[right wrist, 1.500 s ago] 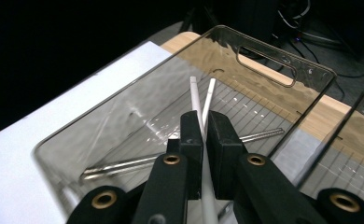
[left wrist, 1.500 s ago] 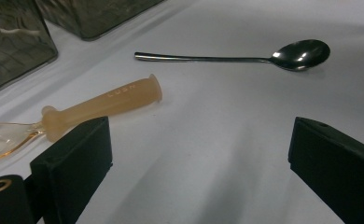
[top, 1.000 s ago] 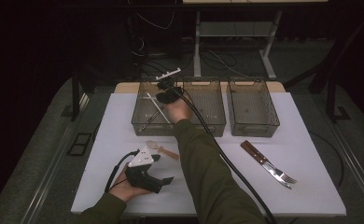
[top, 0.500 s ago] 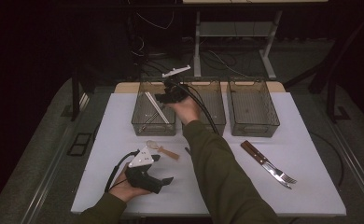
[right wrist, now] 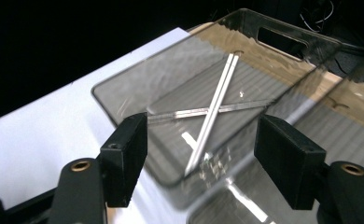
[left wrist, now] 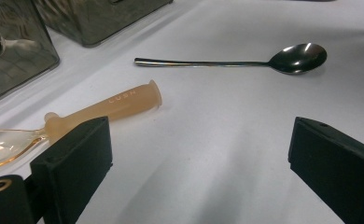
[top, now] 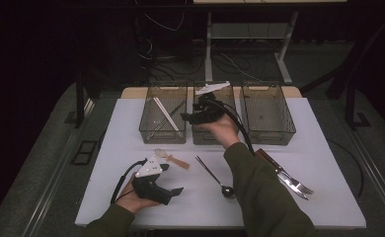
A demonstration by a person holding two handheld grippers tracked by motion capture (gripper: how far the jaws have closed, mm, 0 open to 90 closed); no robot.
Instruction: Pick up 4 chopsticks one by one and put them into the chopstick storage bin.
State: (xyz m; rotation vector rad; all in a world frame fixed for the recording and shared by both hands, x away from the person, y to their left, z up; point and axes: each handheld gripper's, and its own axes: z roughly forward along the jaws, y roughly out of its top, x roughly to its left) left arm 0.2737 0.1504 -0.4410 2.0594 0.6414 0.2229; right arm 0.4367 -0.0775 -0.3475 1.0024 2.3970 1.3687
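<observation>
Right gripper (top: pixel 188 117) just opening, empty, over bin (top: pixel 146 129) with chopsticks (right wrist: pixel 213 114); left gripper (top: pixel 173 183) spread near spoon (left wrist: pixel 245 60).

One marking can be read: raised letters along the handle of the translucent orange plastic spoon (left wrist: pixel 101 108), seen in the left gripper view. They look like "LUSN", though the low relief leaves the exact letters uncertain. The metal spoon (left wrist: pixel 245 58) beside it carries no readable mark, and the bins (top: pixel 163 113) and chopsticks (right wrist: pixel 213 116) show no readable text, label or number.
</observation>
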